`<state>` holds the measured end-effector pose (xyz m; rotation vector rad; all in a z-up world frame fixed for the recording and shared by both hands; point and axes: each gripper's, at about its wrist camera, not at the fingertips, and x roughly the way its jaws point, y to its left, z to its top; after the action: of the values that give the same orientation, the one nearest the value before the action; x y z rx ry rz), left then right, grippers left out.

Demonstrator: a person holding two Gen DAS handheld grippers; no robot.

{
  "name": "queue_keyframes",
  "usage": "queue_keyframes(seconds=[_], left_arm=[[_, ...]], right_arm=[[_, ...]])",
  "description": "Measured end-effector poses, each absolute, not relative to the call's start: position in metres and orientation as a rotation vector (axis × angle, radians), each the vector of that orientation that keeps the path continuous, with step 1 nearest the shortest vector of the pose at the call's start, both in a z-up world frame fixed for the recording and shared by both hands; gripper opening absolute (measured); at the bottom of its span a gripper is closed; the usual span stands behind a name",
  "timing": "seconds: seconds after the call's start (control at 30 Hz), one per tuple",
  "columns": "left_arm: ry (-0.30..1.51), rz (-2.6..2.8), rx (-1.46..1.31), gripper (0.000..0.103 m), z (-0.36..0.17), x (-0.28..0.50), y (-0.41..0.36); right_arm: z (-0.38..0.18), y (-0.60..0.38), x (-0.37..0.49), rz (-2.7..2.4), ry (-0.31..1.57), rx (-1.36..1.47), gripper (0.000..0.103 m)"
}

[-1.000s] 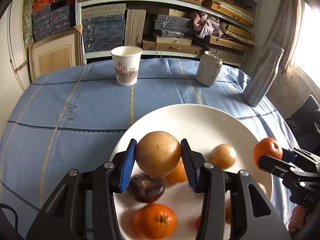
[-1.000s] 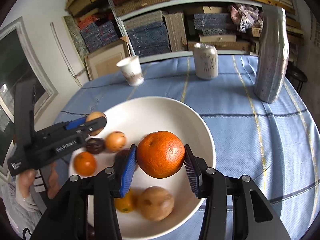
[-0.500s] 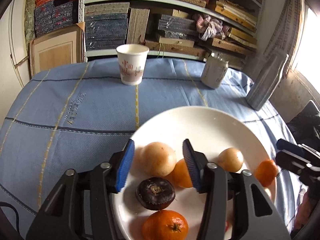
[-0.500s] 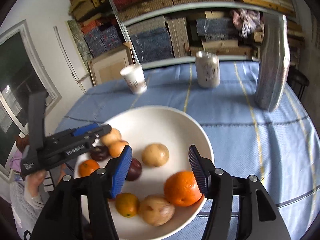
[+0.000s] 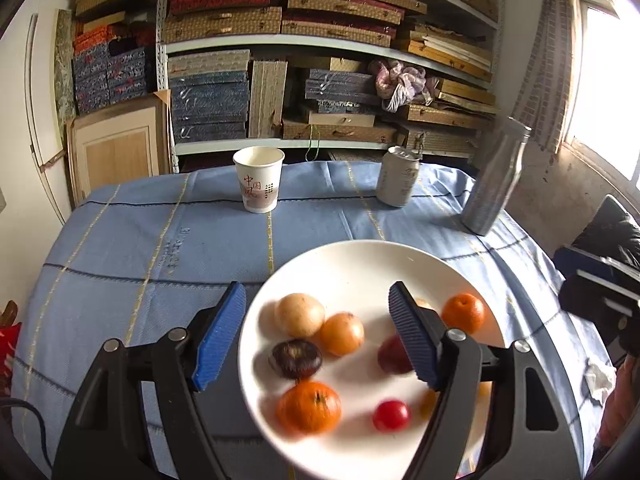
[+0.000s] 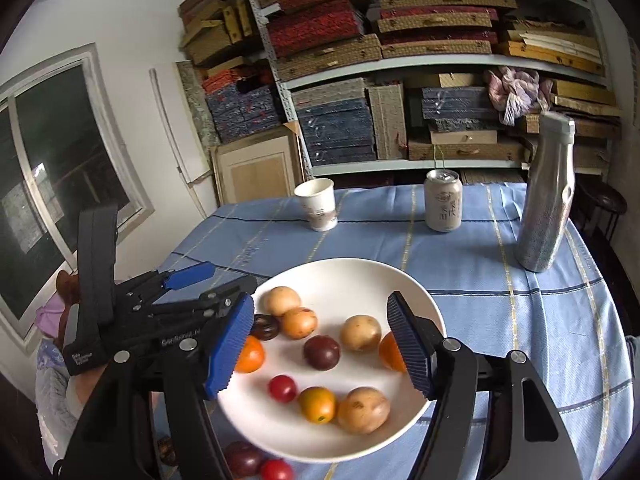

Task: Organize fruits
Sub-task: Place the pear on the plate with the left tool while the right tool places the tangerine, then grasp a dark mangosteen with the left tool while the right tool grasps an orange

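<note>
Both loads now released onto the white plate: left claw and right claw just spread apart, empty. More fruit left off-plate at counter's near edge.

Right claw open above the fruit plate.

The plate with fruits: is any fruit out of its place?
Yes. In the right wrist view, a dark plum and a small red fruit lie on the tablecloth just outside the near rim of the white plate, not on it.
</note>
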<state>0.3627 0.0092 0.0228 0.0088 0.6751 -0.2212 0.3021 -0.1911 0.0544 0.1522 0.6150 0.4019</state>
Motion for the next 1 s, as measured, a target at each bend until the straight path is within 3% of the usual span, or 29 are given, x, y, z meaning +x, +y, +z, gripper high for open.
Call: queue_keyframes(seconds=[0.23,0.6,1.0], left_arm=[[0.692,-0.188,0.034,0.074,0.028,0.303,0.019],[0.719,-0.097,0.02,0.075,-0.026,0.181,0.074],[0.805,-0.14,0.154,0.075,-0.062,0.172,0.048]], right_arm=[[0.06,-0.187,0.241,0.419,0.585,0.122,0.074],[-0.001,-0.223,0.186,0.363,0.665,0.209,0.075],[-0.011,-0.242,0.183,0.319,0.665,0.245,0.076]])
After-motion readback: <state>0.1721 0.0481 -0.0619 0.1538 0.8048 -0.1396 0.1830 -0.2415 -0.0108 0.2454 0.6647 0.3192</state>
